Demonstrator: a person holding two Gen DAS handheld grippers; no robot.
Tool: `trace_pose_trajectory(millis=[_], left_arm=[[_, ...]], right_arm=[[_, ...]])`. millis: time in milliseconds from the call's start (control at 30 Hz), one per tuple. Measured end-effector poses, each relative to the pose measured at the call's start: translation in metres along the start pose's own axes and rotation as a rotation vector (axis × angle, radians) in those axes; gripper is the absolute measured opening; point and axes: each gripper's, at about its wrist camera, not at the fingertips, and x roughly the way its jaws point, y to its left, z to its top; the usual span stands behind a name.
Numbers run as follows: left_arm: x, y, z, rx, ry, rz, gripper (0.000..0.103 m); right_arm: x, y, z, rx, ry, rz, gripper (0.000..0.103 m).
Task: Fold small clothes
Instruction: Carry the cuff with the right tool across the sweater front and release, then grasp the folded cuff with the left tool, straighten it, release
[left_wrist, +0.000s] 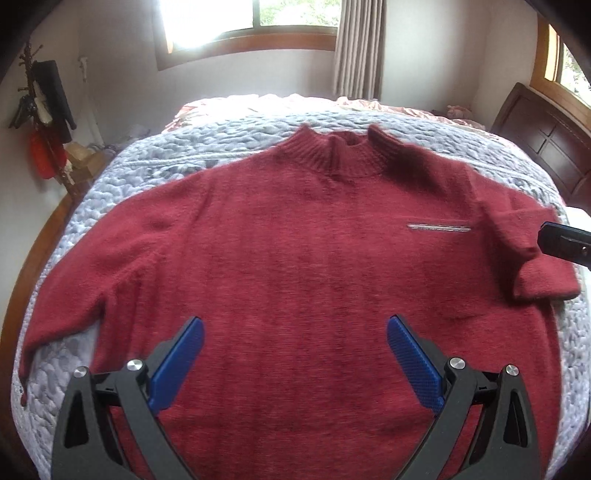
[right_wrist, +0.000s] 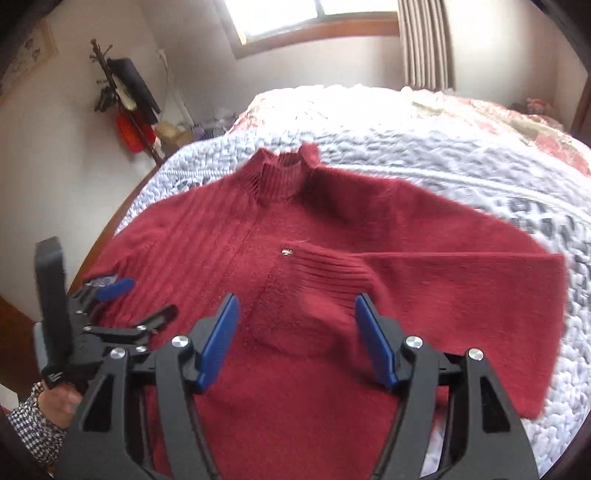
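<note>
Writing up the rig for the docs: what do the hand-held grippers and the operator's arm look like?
Both match: the left hand-held gripper and the right hand-held gripper have black plastic frames with triangular cut-outs, silver round bolts at the pivots, and flat blue textured finger pads. The left one has a black upright handle. No cables show. The hand wears a black-and-white checked sleeve and a beaded bracelet.

Red knit sweater (left_wrist: 295, 258) lies flat, front up, on bed; ribbed high collar (left_wrist: 340, 153) at far end, hem nearest cam. One sleeve (right_wrist: 388, 266) folded across chest, ribbed cuff (right_wrist: 325, 266) near centre; other sleeve (left_wrist: 81, 291) spread out sideways. Small metal trim on chest, poss. zip (blurred).
</note>
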Motion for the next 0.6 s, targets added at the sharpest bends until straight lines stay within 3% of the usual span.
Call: trace_pose_trajectory(millis=[100, 267, 500, 600], left_arm=[[0.007, -0.036, 0.004, 0.015, 0.032, -0.099, 0.099], [0.035, -0.077, 0.007, 0.015, 0.111, -0.151, 0.099], [0.06, -0.114, 0.028, -0.007, 0.139, -0.158, 0.099], [0.067, -0.125, 0.034, -0.002, 0.148, -0.141, 0.085]], right_arm=[[-0.033, -0.021, -0.013, 0.061, -0.039, 0.042, 0.065], [-0.062, -0.054, -0.037, 0.116, -0.066, -0.026, 0.065], [-0.058, -0.098, -0.063, 0.191, -0.034, -0.09, 0.065], [-0.056, -0.112, -0.072, 0.217, -0.032, -0.11, 0.065]])
